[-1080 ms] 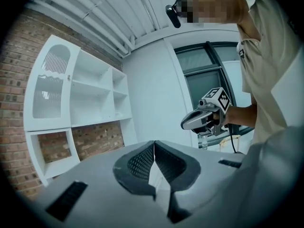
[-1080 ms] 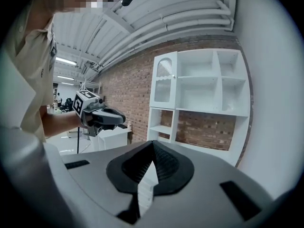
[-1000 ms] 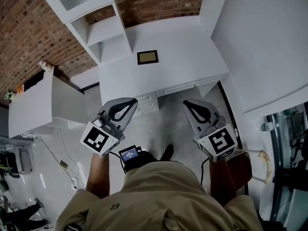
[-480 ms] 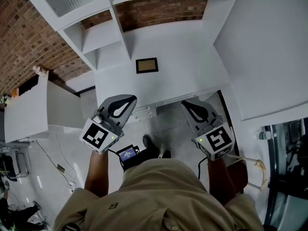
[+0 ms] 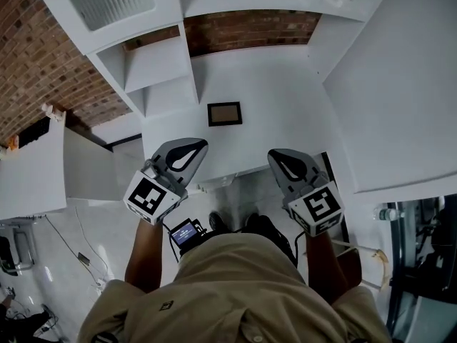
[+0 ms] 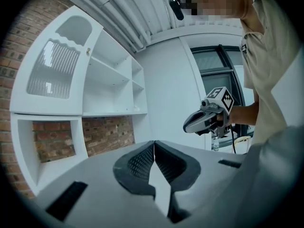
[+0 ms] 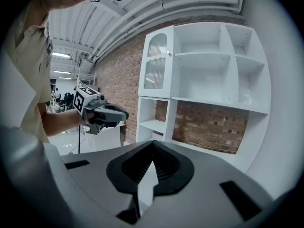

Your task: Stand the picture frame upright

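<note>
A small dark picture frame [image 5: 224, 113] with a brownish picture lies flat on the white desk [image 5: 285, 106], near its middle. My left gripper [image 5: 198, 145] hovers over the desk's front edge, below and left of the frame, with its jaws shut and nothing between them. My right gripper [image 5: 275, 154] hangs level with it, below and right of the frame, also shut and empty. In the left gripper view the pads [image 6: 142, 163] meet, and the right gripper [image 6: 205, 118] shows beyond them. The right gripper view shows its pads [image 7: 162, 163] closed and the left gripper [image 7: 102, 113] at its left.
A white shelf unit [image 5: 153, 63] with open compartments stands at the desk's back left, against a brick wall [image 5: 246, 27]. A glass-fronted cabinet door [image 7: 156, 65] sits above. A white side cabinet [image 5: 43, 170] stands to the left. A white wall panel [image 5: 393, 98] borders the desk's right.
The person has stepped closer to the desk. Both grippers have moved forward, from above the floor to the desk's front edge, nearer the frame. Both jaws stay shut.
</note>
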